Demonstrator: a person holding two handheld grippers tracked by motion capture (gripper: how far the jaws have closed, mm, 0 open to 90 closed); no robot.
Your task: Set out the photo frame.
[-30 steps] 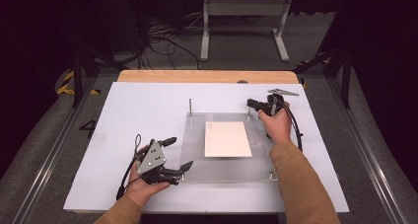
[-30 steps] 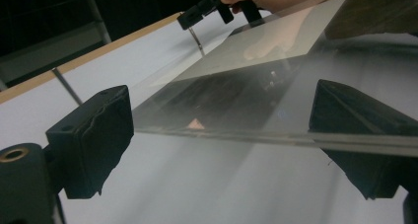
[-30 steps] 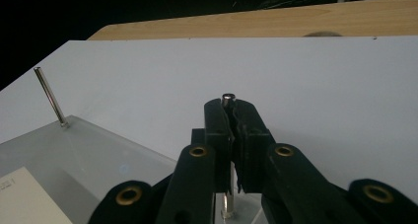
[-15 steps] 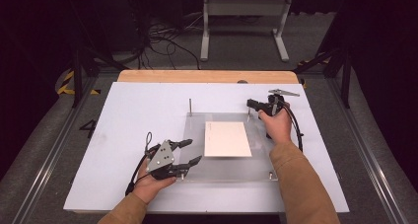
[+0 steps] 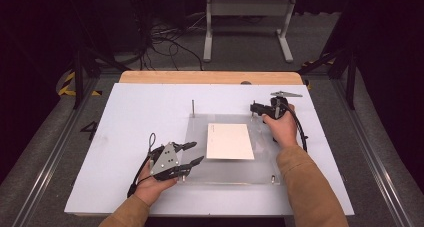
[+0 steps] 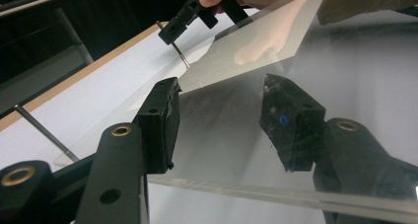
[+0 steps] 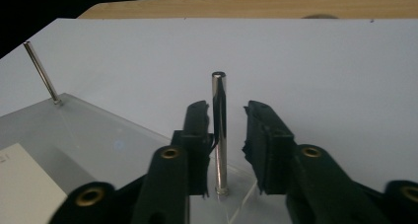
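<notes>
A clear acrylic plate (image 5: 220,169) lies on the white board (image 5: 130,112) with a white paper sheet (image 5: 230,141) on top. Thin metal pins stand at its corners. My left gripper (image 5: 196,153) is at the plate's near left corner. Its jaws have just been closing. In the left gripper view they (image 6: 219,86) straddle the plate (image 6: 222,150), one pad above, one seen through it, with gaps left. My right gripper (image 5: 255,108) is at the far right pin (image 7: 219,130). Its jaws (image 7: 231,110) have just been opening and flank the pin, the right pad clearly apart from it.
Another pin (image 5: 193,107) rises at the plate's far left corner, and a short one (image 5: 272,178) at the near right. A wooden table edge (image 5: 210,77) runs behind the board. Cables and a metal stand (image 5: 247,22) are on the floor beyond.
My left gripper has moved right to the plate's near left corner and its jaws have narrowed. The right hand has stayed at the far right pin.
</notes>
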